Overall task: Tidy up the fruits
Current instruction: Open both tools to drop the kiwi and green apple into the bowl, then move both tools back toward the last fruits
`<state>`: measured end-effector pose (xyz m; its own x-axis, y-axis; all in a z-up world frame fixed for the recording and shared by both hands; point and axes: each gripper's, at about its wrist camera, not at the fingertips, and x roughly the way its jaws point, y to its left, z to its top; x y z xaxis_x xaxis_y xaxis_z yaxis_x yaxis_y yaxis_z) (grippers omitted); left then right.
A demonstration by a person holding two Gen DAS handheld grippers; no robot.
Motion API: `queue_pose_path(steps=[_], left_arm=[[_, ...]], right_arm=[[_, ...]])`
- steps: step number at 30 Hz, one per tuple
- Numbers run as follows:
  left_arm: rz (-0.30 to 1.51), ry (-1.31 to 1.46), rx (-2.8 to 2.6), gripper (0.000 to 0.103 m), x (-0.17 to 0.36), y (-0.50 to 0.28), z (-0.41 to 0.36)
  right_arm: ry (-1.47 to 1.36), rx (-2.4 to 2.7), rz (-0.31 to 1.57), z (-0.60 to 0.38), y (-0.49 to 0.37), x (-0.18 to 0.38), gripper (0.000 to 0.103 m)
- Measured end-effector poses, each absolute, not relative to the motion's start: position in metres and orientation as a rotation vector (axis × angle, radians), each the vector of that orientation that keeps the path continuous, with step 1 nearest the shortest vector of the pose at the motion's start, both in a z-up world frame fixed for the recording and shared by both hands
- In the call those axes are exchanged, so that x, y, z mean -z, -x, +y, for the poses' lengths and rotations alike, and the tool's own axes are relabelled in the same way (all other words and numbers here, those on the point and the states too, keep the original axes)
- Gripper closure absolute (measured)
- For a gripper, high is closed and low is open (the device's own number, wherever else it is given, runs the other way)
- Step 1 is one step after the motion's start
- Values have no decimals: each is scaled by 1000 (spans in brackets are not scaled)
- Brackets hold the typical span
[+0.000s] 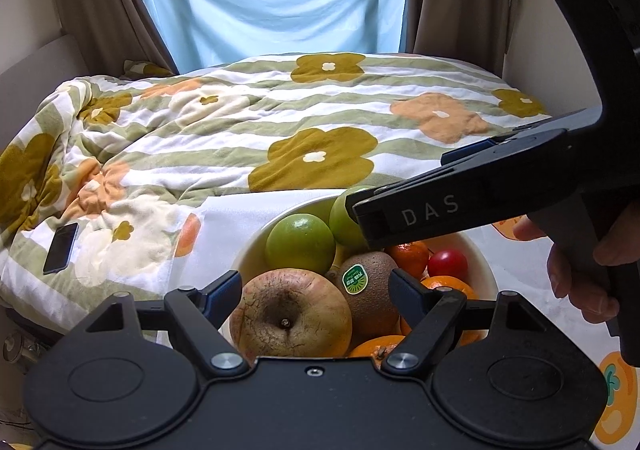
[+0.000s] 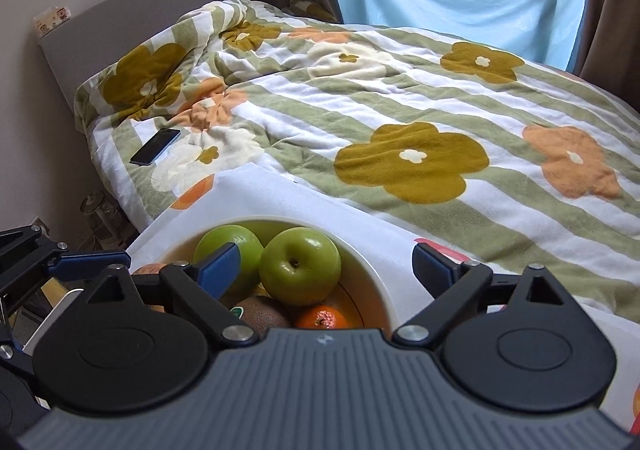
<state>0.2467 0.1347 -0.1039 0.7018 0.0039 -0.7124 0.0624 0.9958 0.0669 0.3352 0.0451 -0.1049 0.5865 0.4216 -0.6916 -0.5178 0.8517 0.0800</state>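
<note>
A white bowl holds mixed fruit: a large russet apple, a kiwi with a green sticker, two green apples, mandarins and a small red fruit. My left gripper is open, its fingers on either side of the russet apple and kiwi, just above them. My right gripper is open above the bowl, over a green apple; a mandarin and the kiwi lie below. The right gripper's body crosses the left wrist view.
The bowl stands on a white cloth at the edge of a bed with a flowered striped quilt. A dark phone lies on the quilt at the left. Curtains and a blue sheet hang behind.
</note>
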Motion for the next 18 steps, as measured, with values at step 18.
queue_pose_path(steps=[18], left_arm=[[716,-70,-26,19,64,-215,120]], right_arm=[[112,-491,643,-3,-272,45,0]])
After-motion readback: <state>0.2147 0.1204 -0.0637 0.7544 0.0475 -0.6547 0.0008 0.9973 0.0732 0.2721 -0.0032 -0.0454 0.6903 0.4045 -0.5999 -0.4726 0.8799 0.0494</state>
